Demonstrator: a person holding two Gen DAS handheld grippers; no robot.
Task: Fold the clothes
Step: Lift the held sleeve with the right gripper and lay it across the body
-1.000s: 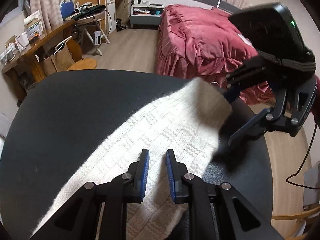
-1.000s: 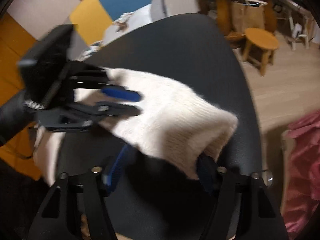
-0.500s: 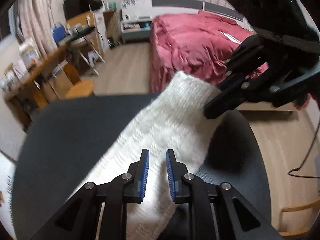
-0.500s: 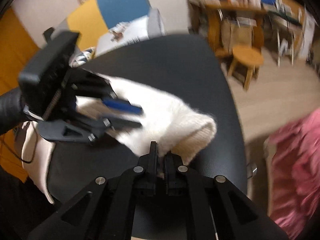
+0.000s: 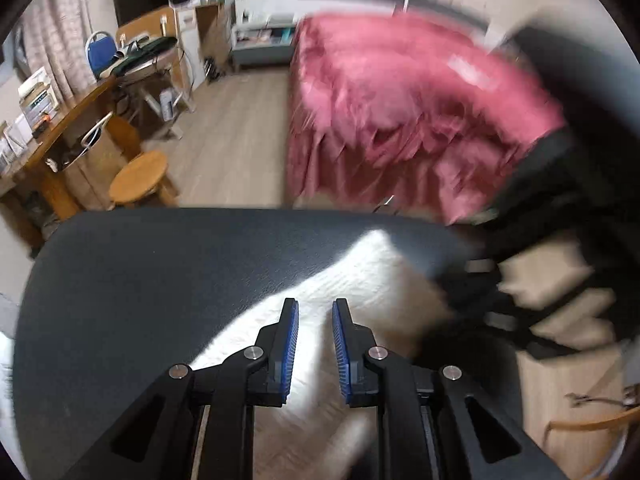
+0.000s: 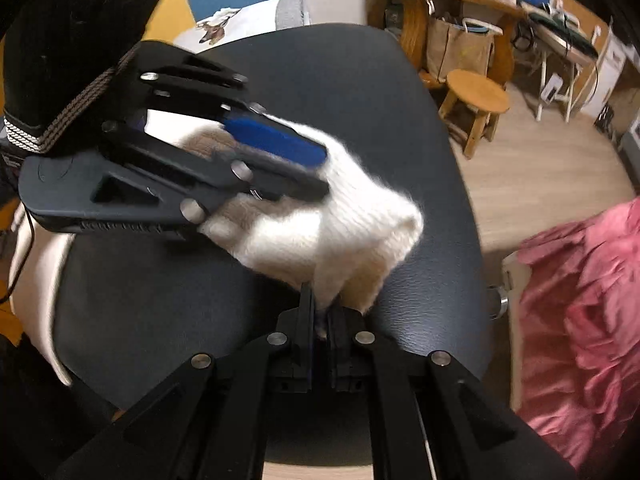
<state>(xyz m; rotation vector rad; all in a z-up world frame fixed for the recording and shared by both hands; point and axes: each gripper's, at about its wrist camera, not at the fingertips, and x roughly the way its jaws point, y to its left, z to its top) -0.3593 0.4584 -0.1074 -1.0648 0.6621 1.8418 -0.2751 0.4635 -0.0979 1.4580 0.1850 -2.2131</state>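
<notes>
Cream cable-knit garment [image 6: 360,216] lies across the dark oval leather-topped bench [image 6: 160,304], centre frame. Right tool [image 6: 320,316] is clenched on its bunched edge. Left tool [image 5: 314,320] hovers over the knit, narrowly parted, grasping nothing.

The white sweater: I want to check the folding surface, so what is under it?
The sweater lies on a dark padded table. Only bare dark surface shows around it; anything beneath the knit itself is covered.
</notes>
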